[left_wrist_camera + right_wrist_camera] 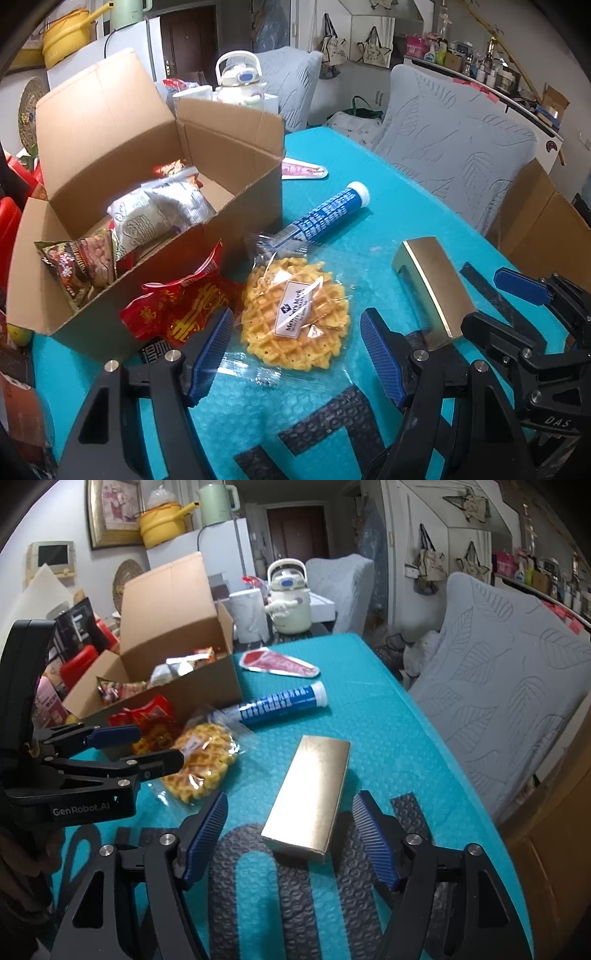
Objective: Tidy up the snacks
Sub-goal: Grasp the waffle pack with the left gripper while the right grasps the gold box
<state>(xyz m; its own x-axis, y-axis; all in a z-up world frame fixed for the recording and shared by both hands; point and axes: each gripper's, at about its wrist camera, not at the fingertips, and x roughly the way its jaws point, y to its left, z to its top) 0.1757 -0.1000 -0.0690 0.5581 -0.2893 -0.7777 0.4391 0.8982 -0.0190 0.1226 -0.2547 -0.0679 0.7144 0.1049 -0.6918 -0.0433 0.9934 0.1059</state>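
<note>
Left gripper (295, 354) jaws spread, nothing pinched, straddling the wrapped waffle (295, 317) on the teal bubble mat (399, 221). Right gripper (290, 834) jaws spread, empty, either side of the near end of the gold box (310, 797), pads not touching it. Blue tube (325, 214) lies behind the waffle, near the cardboard box (236, 147), flaps up, snack bags inside. Red packet (177, 306) touches the box's front wall. Open mat right of the gold box up to the mat's edge; grey chair (509, 672) beyond.
</note>
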